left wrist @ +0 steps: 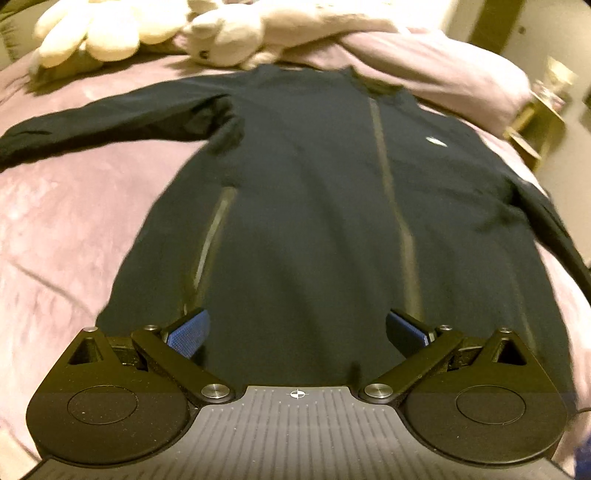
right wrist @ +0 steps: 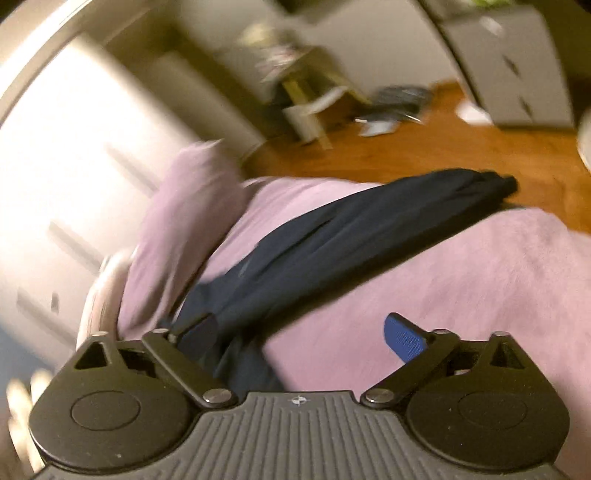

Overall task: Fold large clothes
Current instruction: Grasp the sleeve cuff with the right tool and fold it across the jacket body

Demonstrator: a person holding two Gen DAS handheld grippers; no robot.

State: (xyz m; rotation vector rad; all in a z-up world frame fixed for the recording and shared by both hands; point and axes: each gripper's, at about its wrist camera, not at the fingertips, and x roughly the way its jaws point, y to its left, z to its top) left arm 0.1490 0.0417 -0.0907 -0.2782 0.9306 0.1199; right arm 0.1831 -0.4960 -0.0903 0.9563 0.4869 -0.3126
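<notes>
A dark navy zip jacket (left wrist: 314,192) lies flat, front up, on the pink bedspread (left wrist: 74,229), collar at the far end. One sleeve (left wrist: 110,118) stretches out to the left. My left gripper (left wrist: 297,328) hovers over the jacket's near hem, open, blue pads (left wrist: 188,332) wide apart with nothing pinched. In the right wrist view the other sleeve (right wrist: 351,229) runs across the bed toward its edge, cuff hanging near the floor side. My right gripper (right wrist: 301,334) is open above the sleeve's near end; the fabric lies beside the left finger, not pressed.
Cream plush toys (left wrist: 122,29) and a pink pillow (left wrist: 443,70) lie past the collar. The right wrist view, blurred, shows a pink pillow (right wrist: 184,221), a white wardrobe (right wrist: 74,147), wooden floor (right wrist: 443,155) with clutter, and a grey drawer unit (right wrist: 517,66).
</notes>
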